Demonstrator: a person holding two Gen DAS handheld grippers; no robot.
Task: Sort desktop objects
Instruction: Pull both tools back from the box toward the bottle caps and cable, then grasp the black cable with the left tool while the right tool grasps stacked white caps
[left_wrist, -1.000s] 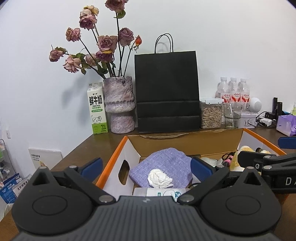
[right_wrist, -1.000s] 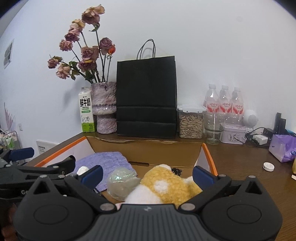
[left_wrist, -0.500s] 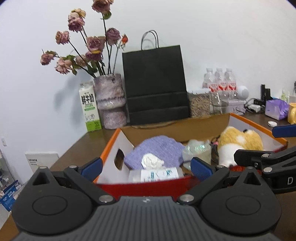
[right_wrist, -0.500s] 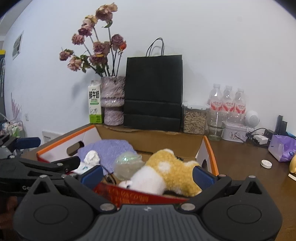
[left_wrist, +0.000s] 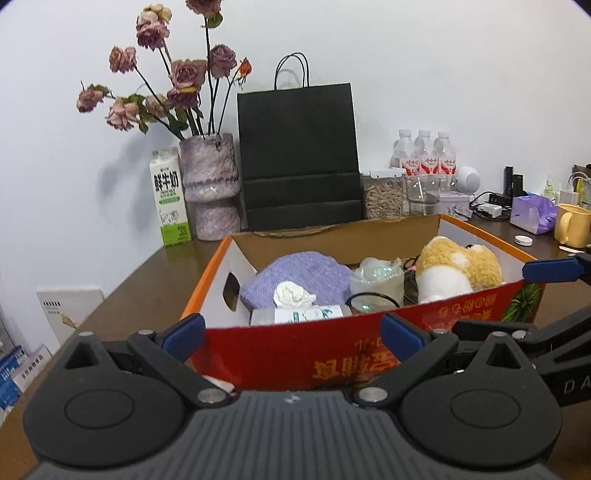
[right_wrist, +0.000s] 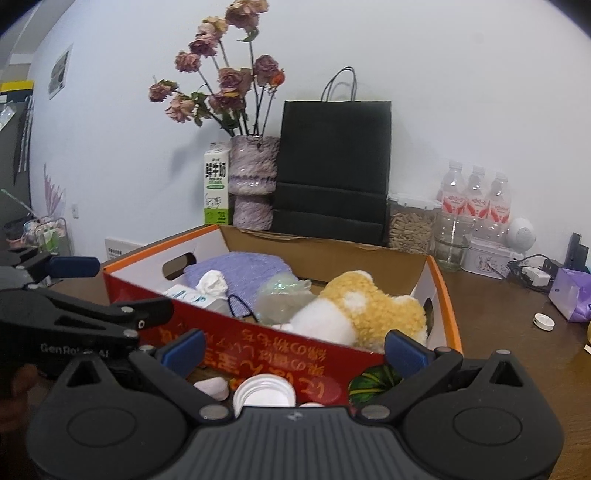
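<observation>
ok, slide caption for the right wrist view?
Open right gripper faces the red cardboard box holding a plush toy and purple cloth.

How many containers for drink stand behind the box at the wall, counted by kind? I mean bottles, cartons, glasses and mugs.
Water bottles: 3
Milk carton: 1
Empty glass: 1
Yellow mug: 1
Total: 6
The mug shows only in the left wrist view, at the far right of the desk.

Both wrist views near, facing box (left_wrist: 291, 347)
</observation>
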